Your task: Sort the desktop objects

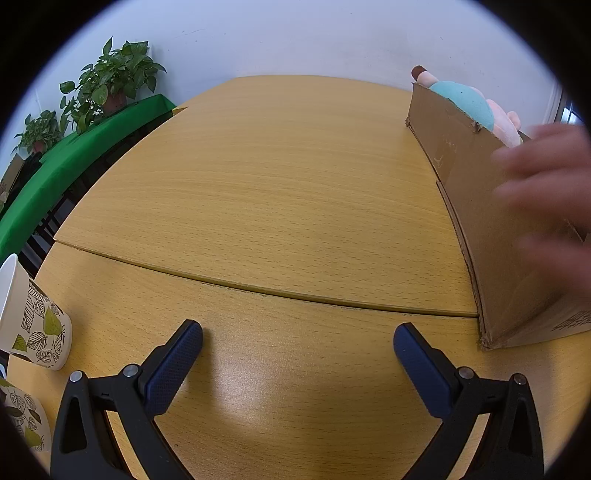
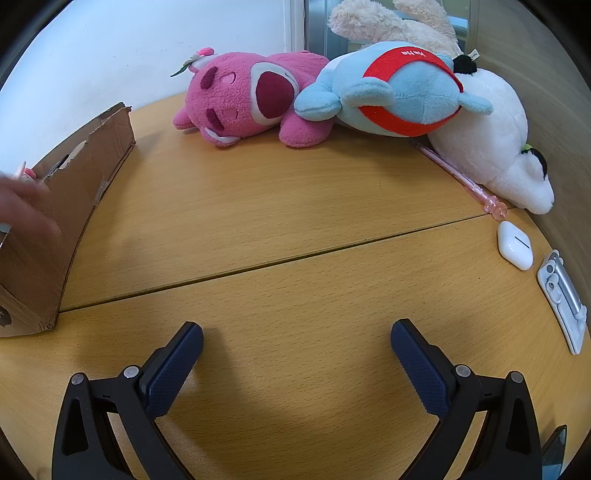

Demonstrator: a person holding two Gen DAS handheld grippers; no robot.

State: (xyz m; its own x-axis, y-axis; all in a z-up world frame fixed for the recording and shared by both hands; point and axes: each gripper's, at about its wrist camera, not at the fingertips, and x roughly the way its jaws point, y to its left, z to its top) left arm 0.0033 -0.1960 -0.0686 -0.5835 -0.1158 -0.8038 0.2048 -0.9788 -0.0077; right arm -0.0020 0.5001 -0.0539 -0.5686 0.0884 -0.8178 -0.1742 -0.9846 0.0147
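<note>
My left gripper (image 1: 297,338) is open and empty, low over the wooden table (image 1: 277,184). A cardboard box (image 1: 498,236) stands to its right with a teal and pink plush toy (image 1: 469,103) inside; a blurred bare hand (image 1: 546,177) is at the box. My right gripper (image 2: 297,338) is open and empty over the table (image 2: 295,221). Ahead of it lie a pink plush bear (image 2: 251,96), a blue and red plush (image 2: 399,88) and a white plush (image 2: 495,136). The box (image 2: 62,206) is at the left there.
Two leaf-patterned paper cups (image 1: 33,317) stand at the left. Potted plants (image 1: 110,81) sit on a green-covered bench beyond the table. On the right lie a pink pen (image 2: 461,177), a white earbud case (image 2: 515,245) and a silver-white stand (image 2: 563,299). A beige plush (image 2: 391,22) lies at the back.
</note>
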